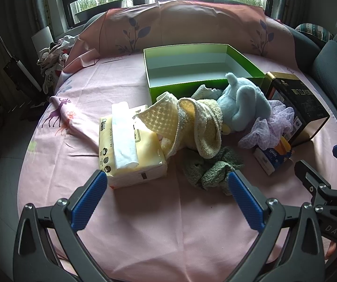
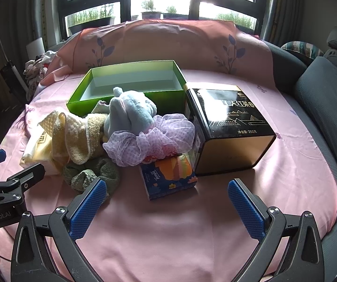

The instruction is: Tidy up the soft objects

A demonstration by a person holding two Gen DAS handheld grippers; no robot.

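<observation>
An open green box [image 1: 168, 87] [image 2: 131, 98] stands empty on the pink bed. In front of it lies a pile: a blue plush elephant [image 1: 243, 103] [image 2: 131, 110], a yellow knitted towel [image 1: 192, 122] [image 2: 74, 136], a lilac mesh bath puff [image 1: 272, 127] [image 2: 149, 141] and a green cloth [image 1: 210, 166] [image 2: 91, 174]. A yellow tissue pack [image 1: 131, 150] [image 2: 39, 150] lies to the left. My left gripper [image 1: 166, 183] is open, short of the tissue pack and green cloth. My right gripper [image 2: 166, 192] is open, near a small blue tissue packet [image 2: 168, 178] [image 1: 269, 159].
A black and gold tin [image 1: 295, 108] [image 2: 229, 129] stands right of the pile. A pink pillow [image 1: 182, 25] [image 2: 163, 44] leans at the bed's head under a window. Clothes [image 1: 53, 56] are heaped at the left; a grey cushion [image 2: 323, 91] edges the right.
</observation>
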